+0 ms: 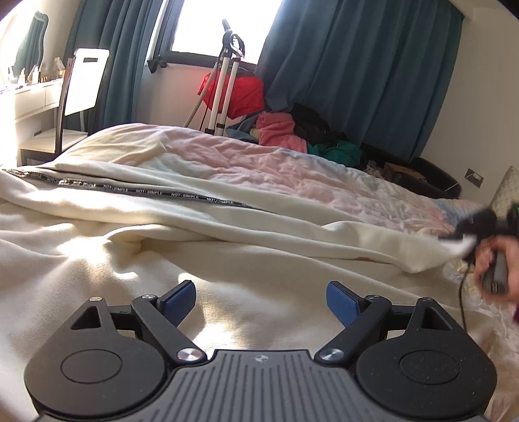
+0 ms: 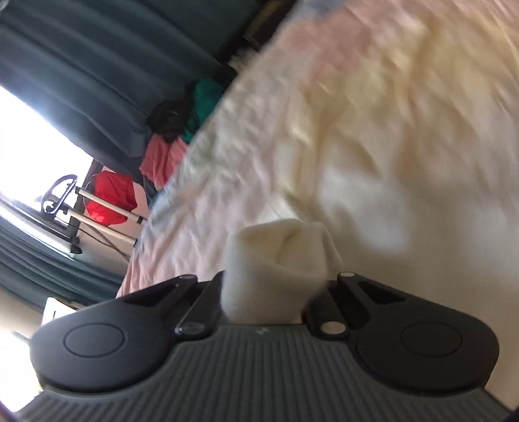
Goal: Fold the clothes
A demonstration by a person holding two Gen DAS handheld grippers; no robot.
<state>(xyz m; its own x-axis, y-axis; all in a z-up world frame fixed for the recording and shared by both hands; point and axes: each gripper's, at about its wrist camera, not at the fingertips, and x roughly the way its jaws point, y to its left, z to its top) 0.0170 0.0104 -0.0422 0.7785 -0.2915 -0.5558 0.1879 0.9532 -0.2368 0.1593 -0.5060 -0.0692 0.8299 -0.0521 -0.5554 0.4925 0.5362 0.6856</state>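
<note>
Cream garment (image 1: 201,224) spread over bed (image 1: 292,168), dark lettered stripe (image 1: 146,191) running along it from left toward centre. Sun patches across the cloth near the lens.

Left gripper (image 1: 261,303) low over the cream garment, jaws wide apart, blue pads (image 1: 180,302) facing each other with nothing between them. Whether the tips touch the cloth: cannot tell.

Right gripper (image 2: 272,289) clamped on a bunched fold of the cream garment, cloth bulging up out of the closed jaws and hiding the pads. Right wrist view heavily rolled and blurred. Same gripper seen from left wrist view at far right edge, blurred, in a hand (image 1: 496,263), pinching a corner of the garment lifted just off the bed.

Pink-and-pale bedcover (image 1: 324,172) exposed beyond the garment. Pile of clothes (image 1: 292,130) at far side of bed: pink, black, green. Red bag (image 1: 240,94) behind a metal stand (image 1: 223,84). Teal curtains (image 1: 356,65) flanking bright window (image 1: 223,22). White chair (image 1: 81,87) at left, by a dresser.
</note>
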